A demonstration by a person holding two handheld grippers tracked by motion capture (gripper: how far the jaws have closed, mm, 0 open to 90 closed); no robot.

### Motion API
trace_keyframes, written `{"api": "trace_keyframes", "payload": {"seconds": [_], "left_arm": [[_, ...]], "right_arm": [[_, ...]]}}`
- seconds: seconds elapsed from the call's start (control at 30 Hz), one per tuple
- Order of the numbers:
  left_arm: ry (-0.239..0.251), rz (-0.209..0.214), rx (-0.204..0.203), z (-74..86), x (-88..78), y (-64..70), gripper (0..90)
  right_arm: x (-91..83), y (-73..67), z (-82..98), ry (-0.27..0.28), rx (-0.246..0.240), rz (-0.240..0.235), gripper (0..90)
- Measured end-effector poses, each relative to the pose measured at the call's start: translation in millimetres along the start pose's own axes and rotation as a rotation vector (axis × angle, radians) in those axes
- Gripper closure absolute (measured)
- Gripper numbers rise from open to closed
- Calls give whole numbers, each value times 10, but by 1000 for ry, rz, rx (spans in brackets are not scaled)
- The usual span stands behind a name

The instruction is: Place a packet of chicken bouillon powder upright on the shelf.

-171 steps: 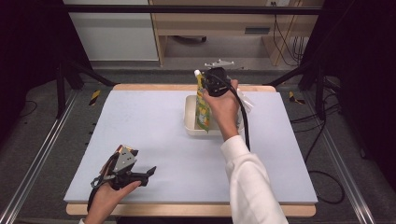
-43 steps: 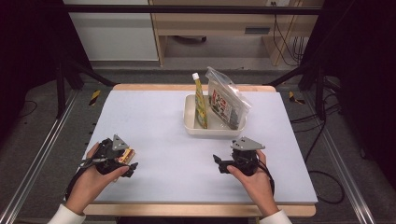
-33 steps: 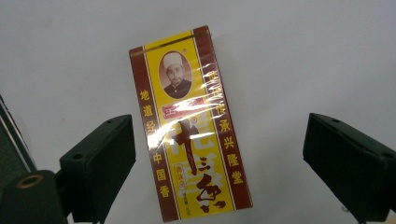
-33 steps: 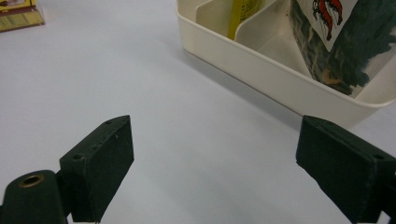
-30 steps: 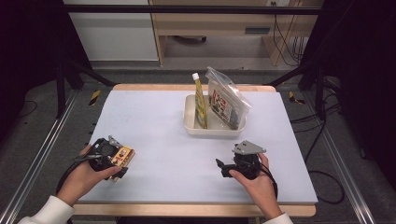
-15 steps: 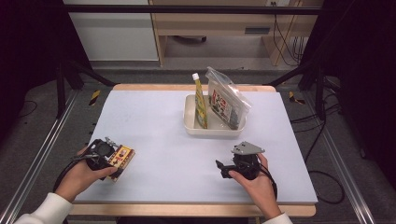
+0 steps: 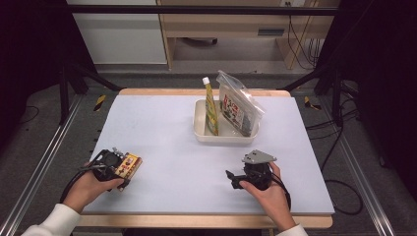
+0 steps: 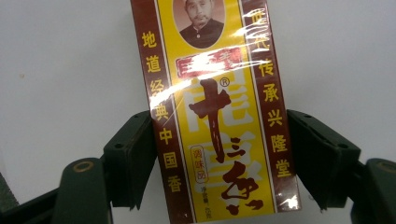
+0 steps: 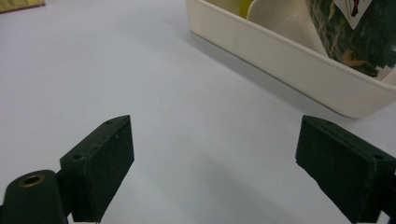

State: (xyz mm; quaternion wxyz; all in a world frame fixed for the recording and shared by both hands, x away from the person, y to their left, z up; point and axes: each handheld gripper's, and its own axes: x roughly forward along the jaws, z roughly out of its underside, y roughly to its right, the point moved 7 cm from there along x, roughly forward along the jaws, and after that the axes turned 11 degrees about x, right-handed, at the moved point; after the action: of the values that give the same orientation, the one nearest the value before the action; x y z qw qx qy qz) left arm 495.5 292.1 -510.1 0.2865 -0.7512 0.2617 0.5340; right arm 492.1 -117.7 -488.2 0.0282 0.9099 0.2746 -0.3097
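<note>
The seasoning box [image 8: 217,107], yellow and maroon and wrapped in shiny film, lies flat on the table [image 7: 167,123] directly between the jaws of the left hand-held gripper [image 8: 217,161]. Its long axis runs straight away from that gripper, along the jaws, so they straddle its narrow width. The jaws have just been closing on it: in the left gripper view both pads sit at the box's long edges, the left one touching or nearly so, while a sliver of table seems to show beside the right one, so I judge the grip not yet made. In the high view the box [image 7: 129,164] sticks out ahead of the left hand-held gripper [image 7: 118,167] at the near left of the table.

The right hand-held gripper [image 7: 232,178] rests farther off to the right, jaws wide apart over bare table, holding nothing.

Farthest away, up the table, stands the white tray [image 7: 199,123] with a yellow tube [image 7: 211,108] and a clear pouch [image 7: 241,105] leaning in it. The left hand is plainly the nearer one to the box; squeezing fully before lifting looks like the next need.
</note>
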Motion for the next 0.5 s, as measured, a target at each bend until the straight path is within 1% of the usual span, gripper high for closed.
{"api": "trace_keyframes", "payload": {"seconds": [0.07,0.1,0.13,0.2,0.23,0.3,0.33,0.4,0.47,0.5], "left_arm": [[15,0,-3,-10,-14,5,295],[18,-9,13,-15,-21,1,298],[28,-14,14,-21,-30,5,303],[59,-28,33,-50,-65,12,308],[74,-31,35,-65,-83,15,310],[131,-44,52,-129,-135,38,312],[161,-57,59,-172,-164,58,313],[198,-80,84,-244,-199,93,314],[267,-115,134,-376,-235,161,315],[303,-126,149,-444,-248,193,315]], "right_arm": [[-3,-6,-2,1,3,-1,120],[-2,-5,-3,2,2,0,120],[-2,-5,-3,3,3,0,120],[-2,-7,-5,4,6,1,121],[-3,-14,-8,5,9,-2,124],[-2,-26,-19,10,4,-9,124],[3,-28,-24,13,1,-10,126],[22,-57,-31,13,9,-13,126],[43,-100,-47,13,9,-23,126],[53,-135,-60,14,11,-29,126]]}}
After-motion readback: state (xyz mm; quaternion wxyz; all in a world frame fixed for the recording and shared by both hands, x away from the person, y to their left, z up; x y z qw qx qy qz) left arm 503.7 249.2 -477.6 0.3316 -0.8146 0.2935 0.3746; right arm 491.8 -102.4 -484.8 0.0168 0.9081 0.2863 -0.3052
